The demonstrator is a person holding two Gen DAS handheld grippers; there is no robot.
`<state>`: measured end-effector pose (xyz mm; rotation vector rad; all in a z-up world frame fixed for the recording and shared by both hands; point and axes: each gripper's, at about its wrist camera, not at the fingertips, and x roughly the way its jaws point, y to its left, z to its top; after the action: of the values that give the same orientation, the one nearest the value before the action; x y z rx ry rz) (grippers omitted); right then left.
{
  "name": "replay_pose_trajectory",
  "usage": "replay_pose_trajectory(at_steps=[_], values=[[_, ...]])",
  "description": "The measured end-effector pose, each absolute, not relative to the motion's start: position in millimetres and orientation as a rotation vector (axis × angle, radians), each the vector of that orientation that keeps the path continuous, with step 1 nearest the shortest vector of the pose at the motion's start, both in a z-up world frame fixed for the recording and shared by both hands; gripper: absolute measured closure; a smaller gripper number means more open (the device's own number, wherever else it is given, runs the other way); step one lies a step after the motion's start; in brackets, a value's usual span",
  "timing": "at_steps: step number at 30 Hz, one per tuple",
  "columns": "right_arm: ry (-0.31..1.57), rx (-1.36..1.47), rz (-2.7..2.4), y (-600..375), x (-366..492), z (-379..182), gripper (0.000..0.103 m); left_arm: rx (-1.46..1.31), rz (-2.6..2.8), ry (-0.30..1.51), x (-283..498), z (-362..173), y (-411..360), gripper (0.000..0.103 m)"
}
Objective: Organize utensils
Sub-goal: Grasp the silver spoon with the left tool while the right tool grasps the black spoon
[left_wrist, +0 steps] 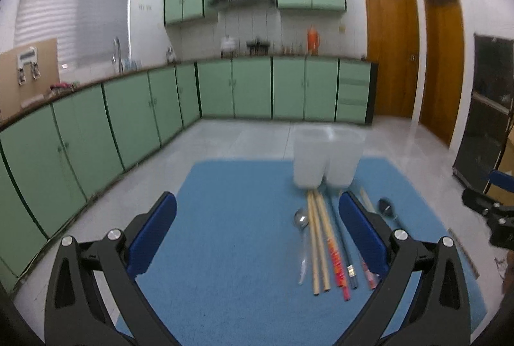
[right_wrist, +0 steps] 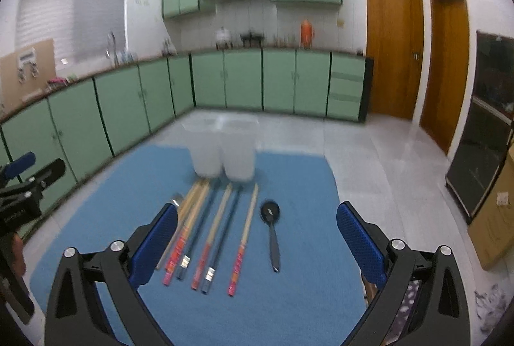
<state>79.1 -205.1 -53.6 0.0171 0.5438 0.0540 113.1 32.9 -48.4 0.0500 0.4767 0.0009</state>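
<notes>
Utensils laid in row on blue mat [right_wrist: 289, 297], handles toward person, tips toward two translucent holder cups [right_wrist: 221, 153] at far edge: layout suits lifting by near end and dropping in.

Chopsticks [right_wrist: 205, 236] side by side; black spoon [right_wrist: 271, 230] just right of them, metal spoon [left_wrist: 301, 219] at left end.

Right gripper [right_wrist: 257, 244] hovers above the row, jaws wide apart, empty.

Left gripper [left_wrist: 257, 233] likewise spread, empty, offset left of row.

Nothing sorted yet.

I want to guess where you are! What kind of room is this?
Most likely a home kitchen: green cabinets run under a counter, a faucet stands by the window, and chopsticks lie on a blue mat.
</notes>
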Motion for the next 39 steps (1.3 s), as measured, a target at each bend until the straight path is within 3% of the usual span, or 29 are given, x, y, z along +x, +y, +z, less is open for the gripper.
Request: replay_pose_trajectory(at_steps=[5,12,14,16,24,39], values=[[0.687,0.025,0.097,-217,135,-81,0.007,0.067,0.006,0.643,178,-77,40,0.005],[0.859,0.089,0.173,-224,209,-116,0.026,0.073,-0.076,0.795,249,-123,19,0.006],[0.884,0.075,0.173,-223,219,-122,0.029,0.079,-0.085,0.848,267,-140,11,0.015],[0.896,0.072,0.172,-223,224,-126,0.029,0.068,-0.097,0.898,278,-155,9,0.026],[0.921,0.075,0.169,-227,236,-145,0.029,0.099,-0.127,1.001,290,-193,-2,0.026],[0.927,0.092,0.180,-222,245,-156,0.028,0.135,-0.111,1.019,294,-207,9,0.030]])
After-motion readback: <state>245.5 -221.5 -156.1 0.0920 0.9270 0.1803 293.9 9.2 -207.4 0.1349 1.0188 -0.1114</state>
